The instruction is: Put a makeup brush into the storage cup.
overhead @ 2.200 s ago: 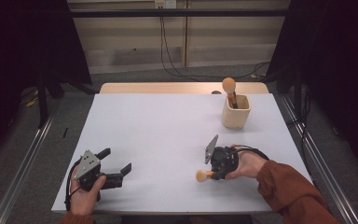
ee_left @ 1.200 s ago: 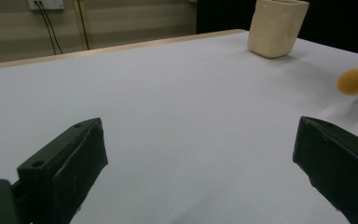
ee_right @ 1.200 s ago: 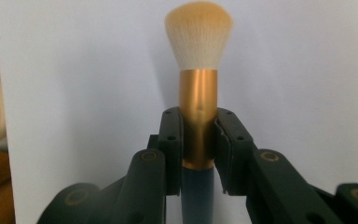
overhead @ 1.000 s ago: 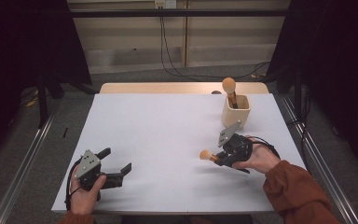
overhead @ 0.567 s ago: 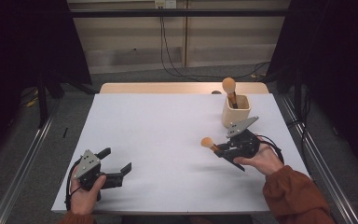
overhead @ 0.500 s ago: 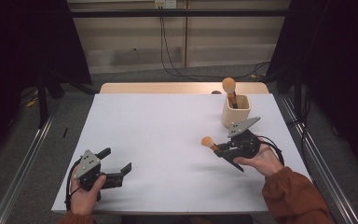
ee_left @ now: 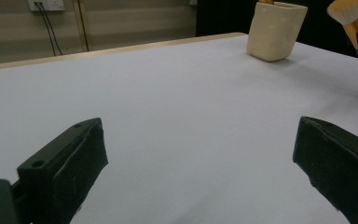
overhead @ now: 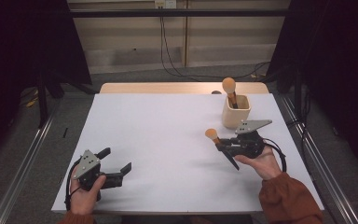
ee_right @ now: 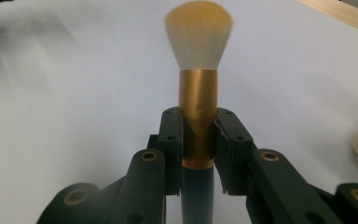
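My right gripper (overhead: 227, 145) is shut on a makeup brush (overhead: 213, 136), lifted off the white table (overhead: 168, 135) just in front of a cream holder cup (overhead: 237, 111). In the right gripper view the jaws clamp the brush's gold ferrule (ee_right: 197, 116), the pale bristles (ee_right: 199, 35) pointing away and the dark handle running back below. A second brush (overhead: 230, 88) stands bristles-up in the cup. My left gripper (overhead: 117, 164) rests at the table's near left, open and empty; in the left gripper view its fingers (ee_left: 70, 158) stand wide apart, with the cup (ee_left: 275, 30) far off.
The table's wooden far edge (overhead: 168, 87) borders a floor strip with cables. Metal rails (overhead: 23, 163) run along both sides of the table. Dark curtains hang at left and right.
My right hand has carried the brush from the near middle right up and back toward the cup, turning the gripper so the bristles point up-left. The left gripper stayed put.
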`<control>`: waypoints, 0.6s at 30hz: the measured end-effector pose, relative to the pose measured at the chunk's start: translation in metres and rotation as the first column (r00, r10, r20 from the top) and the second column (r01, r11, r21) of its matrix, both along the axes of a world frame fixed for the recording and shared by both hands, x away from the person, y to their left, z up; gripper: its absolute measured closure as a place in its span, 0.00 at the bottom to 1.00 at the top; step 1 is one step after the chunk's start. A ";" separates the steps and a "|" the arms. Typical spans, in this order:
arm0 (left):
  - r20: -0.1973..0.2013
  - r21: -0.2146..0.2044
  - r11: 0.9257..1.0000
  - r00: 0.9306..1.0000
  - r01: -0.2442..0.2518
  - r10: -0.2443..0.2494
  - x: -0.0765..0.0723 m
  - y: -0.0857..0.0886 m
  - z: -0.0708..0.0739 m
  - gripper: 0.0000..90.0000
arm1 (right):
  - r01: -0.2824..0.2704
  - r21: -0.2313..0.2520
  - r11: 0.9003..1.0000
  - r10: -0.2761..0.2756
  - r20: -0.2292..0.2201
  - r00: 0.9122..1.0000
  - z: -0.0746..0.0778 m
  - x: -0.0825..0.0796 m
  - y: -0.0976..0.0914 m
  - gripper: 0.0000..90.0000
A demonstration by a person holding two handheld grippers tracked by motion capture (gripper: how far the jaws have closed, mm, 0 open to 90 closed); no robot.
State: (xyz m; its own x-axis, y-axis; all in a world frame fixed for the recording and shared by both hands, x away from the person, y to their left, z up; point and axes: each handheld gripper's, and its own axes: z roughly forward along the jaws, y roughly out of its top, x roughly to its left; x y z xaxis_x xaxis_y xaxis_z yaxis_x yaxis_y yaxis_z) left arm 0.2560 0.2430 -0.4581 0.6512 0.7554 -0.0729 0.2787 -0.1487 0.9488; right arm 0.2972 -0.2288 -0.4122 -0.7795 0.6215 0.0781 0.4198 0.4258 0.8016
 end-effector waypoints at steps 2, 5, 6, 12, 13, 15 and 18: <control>0.002 0.000 1.000 1.000 0.000 0.000 0.000 0.000 0.000 0.03 | 0.013 0.024 1.000 -0.013 0.013 1.000 -0.001 0.000 -0.001 0.83; 0.004 0.004 1.000 1.000 0.001 -0.001 0.000 0.000 0.001 0.03 | 0.028 0.066 0.997 -0.031 0.040 0.999 0.000 -0.001 -0.003 0.83; 0.005 0.003 1.000 1.000 0.003 -0.003 0.000 0.000 0.001 0.03 | 0.036 0.072 0.997 -0.039 0.049 0.998 0.000 -0.002 -0.004 0.83; 0.002 0.002 1.000 1.000 0.002 -0.002 0.000 0.000 0.000 0.03 | 0.078 0.142 0.987 -0.092 0.095 0.991 0.000 -0.004 -0.012 0.83; 0.001 -0.001 1.000 1.000 0.000 0.000 0.000 0.000 0.000 0.03 | 0.085 0.154 0.984 -0.102 0.103 0.990 -0.001 -0.004 -0.013 0.83; 0.002 0.000 1.000 1.000 -0.001 0.001 0.001 0.000 0.000 0.03 | 0.092 0.168 0.982 -0.110 0.105 0.988 -0.004 -0.004 -0.014 0.83; 0.005 0.000 1.000 1.000 0.003 -0.003 0.000 0.000 0.001 0.03 | 0.098 0.188 0.977 -0.120 0.110 0.987 -0.006 -0.005 -0.015 0.83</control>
